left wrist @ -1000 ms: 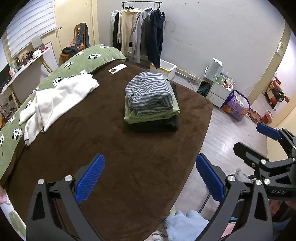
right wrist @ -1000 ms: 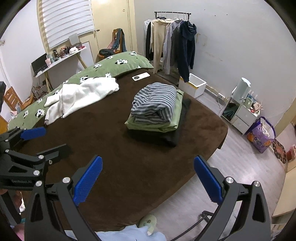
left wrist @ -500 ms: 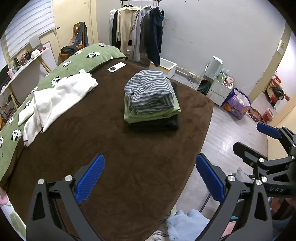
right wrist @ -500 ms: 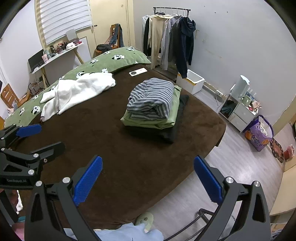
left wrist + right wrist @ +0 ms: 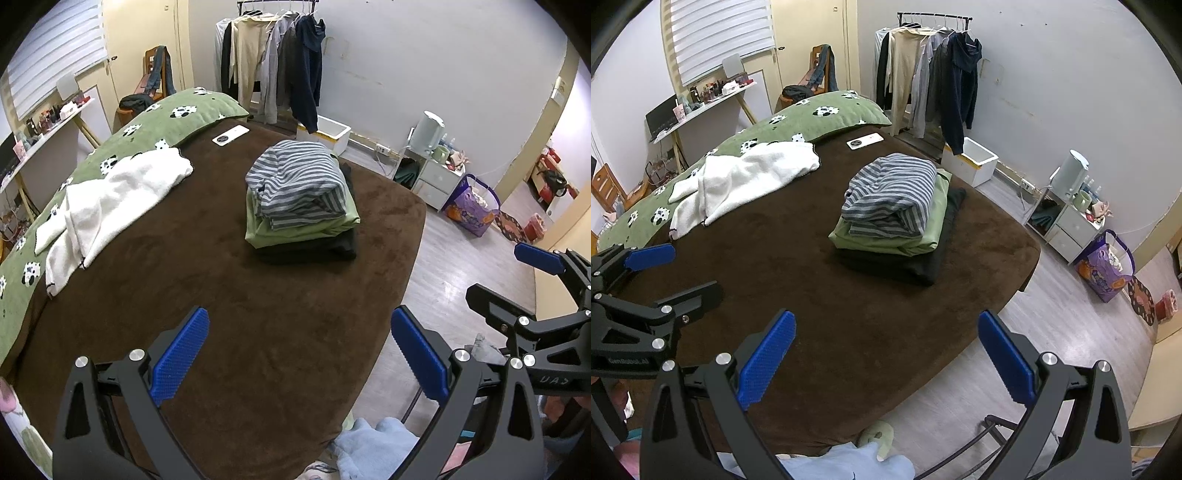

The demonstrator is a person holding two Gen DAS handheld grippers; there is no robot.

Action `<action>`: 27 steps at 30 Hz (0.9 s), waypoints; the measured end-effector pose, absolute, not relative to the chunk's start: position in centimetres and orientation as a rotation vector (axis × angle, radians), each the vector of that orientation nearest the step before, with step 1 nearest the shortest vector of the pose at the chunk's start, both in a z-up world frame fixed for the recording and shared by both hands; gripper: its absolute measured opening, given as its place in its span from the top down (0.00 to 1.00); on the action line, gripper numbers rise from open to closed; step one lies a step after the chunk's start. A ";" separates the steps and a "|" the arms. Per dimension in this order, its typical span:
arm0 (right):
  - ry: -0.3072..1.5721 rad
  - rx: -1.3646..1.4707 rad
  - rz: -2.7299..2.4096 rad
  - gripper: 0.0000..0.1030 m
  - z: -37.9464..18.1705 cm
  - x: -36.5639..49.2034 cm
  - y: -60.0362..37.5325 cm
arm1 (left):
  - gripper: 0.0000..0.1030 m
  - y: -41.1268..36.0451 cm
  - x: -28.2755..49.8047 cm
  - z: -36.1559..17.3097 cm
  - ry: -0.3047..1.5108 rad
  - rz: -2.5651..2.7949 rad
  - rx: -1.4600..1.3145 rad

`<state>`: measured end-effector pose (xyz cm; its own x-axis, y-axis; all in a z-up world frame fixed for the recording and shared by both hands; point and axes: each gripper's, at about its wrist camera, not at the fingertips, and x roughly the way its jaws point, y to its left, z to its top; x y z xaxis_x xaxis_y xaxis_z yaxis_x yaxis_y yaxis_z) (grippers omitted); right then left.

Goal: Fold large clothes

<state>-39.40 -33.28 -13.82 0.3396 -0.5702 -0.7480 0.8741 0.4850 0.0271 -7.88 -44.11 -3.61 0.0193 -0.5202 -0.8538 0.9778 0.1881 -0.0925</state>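
A stack of folded clothes sits on the brown bed cover: a grey-striped garment on top, a light green one under it, a black one at the bottom. A white fleecy garment lies unfolded at the left, partly on the green panda-print blanket. My left gripper hovers open over the near part of the bed. My right gripper is open too, above the bed's near corner and the floor. Neither holds anything.
A white phone lies on the bed behind the stack. A clothes rack, white box, small white cabinet and purple bag line the wall. Light blue cloth lies at the bed's near edge.
Both grippers have drifted slightly, so the bed and stack shift a little in view. Both stay open and empty. The clothes have not moved.
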 end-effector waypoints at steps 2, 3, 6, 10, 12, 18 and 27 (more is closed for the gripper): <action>0.749 0.469 -0.991 0.05 -14.0 -39.7 -33.4 | 0.06 -44.2 -8.1 -3.7 0.913 -1.300 0.647; 0.750 0.468 -0.995 0.05 -14.3 -40.1 -33.4 | 0.06 -44.2 -8.2 -3.8 0.911 -1.303 0.651; 0.748 0.467 -1.003 0.05 -14.7 -40.7 -33.4 | 0.06 -44.1 -8.6 -3.8 0.898 -1.310 0.659; 0.740 0.450 -1.016 0.05 -14.8 -40.9 -33.1 | 0.06 -44.0 -8.8 -3.7 0.877 -1.311 0.665; 0.732 0.430 -1.022 0.05 -14.5 -40.9 -33.0 | 0.06 -43.9 -8.8 -3.6 0.875 -1.313 0.657; 0.726 0.399 -1.026 0.05 -14.0 -40.9 -33.0 | 0.06 -43.5 -8.6 -3.0 0.850 -1.300 0.626; 0.694 0.370 -1.016 0.05 -12.8 -40.3 -33.5 | 0.06 -43.3 -8.2 -2.2 0.823 -1.280 0.603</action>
<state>-40.32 -33.53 -12.80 0.3420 -0.6467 -0.6818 0.8701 0.4919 -0.0301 -8.19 -43.28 -2.19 0.0785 -0.5830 -0.8087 0.9777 0.2034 -0.0518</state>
